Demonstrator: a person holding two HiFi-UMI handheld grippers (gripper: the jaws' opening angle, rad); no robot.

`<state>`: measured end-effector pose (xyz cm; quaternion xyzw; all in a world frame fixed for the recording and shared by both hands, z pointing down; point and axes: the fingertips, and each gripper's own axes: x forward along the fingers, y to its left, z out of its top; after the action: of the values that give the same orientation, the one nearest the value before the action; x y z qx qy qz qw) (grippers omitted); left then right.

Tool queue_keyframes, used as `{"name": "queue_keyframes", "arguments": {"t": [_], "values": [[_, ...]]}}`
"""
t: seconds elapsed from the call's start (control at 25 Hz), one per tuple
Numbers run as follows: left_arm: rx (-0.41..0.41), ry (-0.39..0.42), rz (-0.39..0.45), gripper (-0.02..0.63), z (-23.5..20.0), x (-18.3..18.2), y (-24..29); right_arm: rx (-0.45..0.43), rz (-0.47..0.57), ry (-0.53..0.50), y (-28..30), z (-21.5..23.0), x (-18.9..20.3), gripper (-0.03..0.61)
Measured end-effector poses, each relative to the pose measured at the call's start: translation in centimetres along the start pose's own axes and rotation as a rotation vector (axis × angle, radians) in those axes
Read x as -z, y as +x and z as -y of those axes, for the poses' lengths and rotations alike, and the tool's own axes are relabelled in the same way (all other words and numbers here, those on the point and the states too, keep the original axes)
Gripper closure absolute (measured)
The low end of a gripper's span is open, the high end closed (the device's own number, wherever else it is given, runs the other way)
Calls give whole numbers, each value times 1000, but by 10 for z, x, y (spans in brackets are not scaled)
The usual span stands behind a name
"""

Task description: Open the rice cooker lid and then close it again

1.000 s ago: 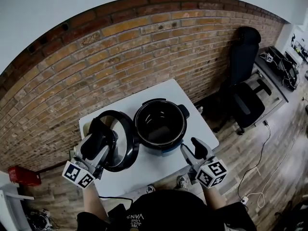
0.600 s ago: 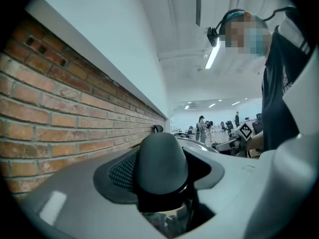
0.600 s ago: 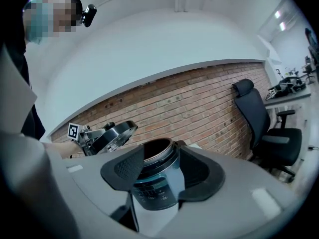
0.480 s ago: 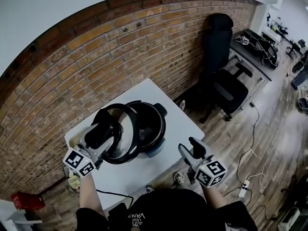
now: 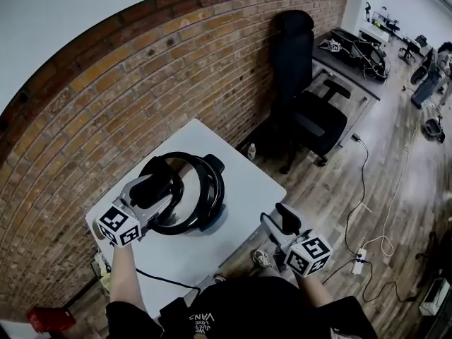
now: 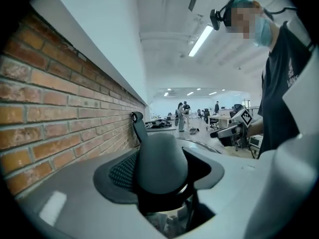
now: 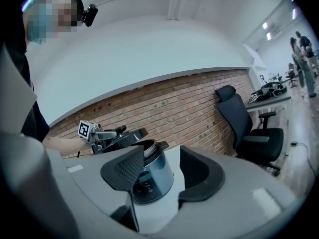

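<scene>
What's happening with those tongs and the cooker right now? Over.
Left tongs grip lid by its handle, tilted over rice cooker, not seated. Right tongs open, empty. Nothing blocking.

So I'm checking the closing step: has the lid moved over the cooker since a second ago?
Yes. The lid, held by the left gripper, has swung rightward from beside the cooker to over its opening.

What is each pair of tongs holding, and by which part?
The left tongs grip the lid by its black top handle, over the cooker. The right tongs are open and empty.
</scene>
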<state>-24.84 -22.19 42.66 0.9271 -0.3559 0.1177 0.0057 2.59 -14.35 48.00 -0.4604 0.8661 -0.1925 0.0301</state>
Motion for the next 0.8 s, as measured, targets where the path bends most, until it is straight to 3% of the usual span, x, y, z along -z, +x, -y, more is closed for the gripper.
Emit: {"name": "queue_keyframes", "arguments": {"t": [0.4, 0.8], "values": [[97, 105, -131, 333, 6, 13, 38, 63, 27, 13, -22, 23, -2, 364], [174, 145, -189, 333, 10, 23, 52, 53, 17, 12, -21, 25, -4, 364]]}}
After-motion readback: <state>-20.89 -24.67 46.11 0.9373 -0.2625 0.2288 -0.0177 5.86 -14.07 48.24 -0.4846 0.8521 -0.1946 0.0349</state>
